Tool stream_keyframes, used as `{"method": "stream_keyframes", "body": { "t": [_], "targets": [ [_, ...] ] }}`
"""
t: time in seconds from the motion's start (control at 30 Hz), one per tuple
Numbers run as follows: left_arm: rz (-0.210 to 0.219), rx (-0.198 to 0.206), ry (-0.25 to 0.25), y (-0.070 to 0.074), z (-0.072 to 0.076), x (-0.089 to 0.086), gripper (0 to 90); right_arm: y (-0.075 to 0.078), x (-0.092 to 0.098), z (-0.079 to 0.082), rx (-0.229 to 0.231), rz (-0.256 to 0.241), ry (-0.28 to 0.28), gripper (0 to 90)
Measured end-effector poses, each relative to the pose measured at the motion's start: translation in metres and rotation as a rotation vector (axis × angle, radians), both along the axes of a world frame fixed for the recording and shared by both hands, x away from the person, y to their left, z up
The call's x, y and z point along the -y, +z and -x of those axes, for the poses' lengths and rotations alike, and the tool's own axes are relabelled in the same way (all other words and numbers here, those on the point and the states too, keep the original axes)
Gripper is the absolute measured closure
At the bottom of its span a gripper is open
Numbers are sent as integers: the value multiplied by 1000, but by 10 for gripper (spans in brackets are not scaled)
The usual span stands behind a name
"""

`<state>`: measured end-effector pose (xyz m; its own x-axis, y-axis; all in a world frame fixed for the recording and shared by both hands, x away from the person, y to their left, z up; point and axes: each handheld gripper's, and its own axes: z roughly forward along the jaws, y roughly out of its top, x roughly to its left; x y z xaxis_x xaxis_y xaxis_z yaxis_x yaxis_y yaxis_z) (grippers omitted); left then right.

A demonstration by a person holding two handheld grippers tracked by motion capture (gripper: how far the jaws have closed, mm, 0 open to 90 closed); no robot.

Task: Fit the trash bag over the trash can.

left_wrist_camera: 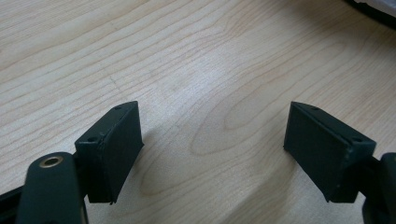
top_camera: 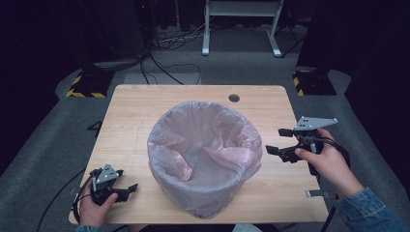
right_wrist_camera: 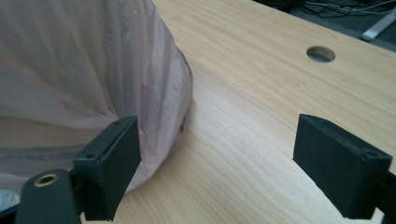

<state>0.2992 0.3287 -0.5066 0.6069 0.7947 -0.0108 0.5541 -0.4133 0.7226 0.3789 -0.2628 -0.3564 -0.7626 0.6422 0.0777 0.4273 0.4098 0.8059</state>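
Note:
A round bin lined with a thin pink plastic bag (top_camera: pixel 203 152) stands in the middle of the wooden table (top_camera: pixel 135 108). The bag's edge is folded down over the outside of the bin (right_wrist_camera: pixel 70 79). My left gripper (top_camera: pixel 126 189) rests low at the table's front left corner, open, over bare wood (left_wrist_camera: pixel 212 135), nothing between its jaws. My right gripper (top_camera: pixel 279 140) is held just right of the bin, open and empty (right_wrist_camera: pixel 217 154), its left jaw close to the bag-covered wall but not touching it as far as I can see.
A round cable hole (top_camera: pixel 234 98) sits near the table's far edge, also seen as a hole (right_wrist_camera: pixel 321 54) in the right gripper view. Cables (top_camera: pixel 159 63) and a white desk frame (top_camera: pixel 241 24) lie on the grey floor beyond. Dark stands flank both far corners.

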Motion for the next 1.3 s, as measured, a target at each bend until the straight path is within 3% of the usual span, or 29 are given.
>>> {"method": "stream_keyframes", "body": {
  "t": [0.67, 1.3],
  "targets": [
    [0, 0, 0, 0, 0, 0, 192, -73, 23, -1, -55, 50, -80, 150],
    [0, 0, 3, 0, 0, 0, 192, -136, 25, 11, -127, 123, -94, 150]
  ]
}}
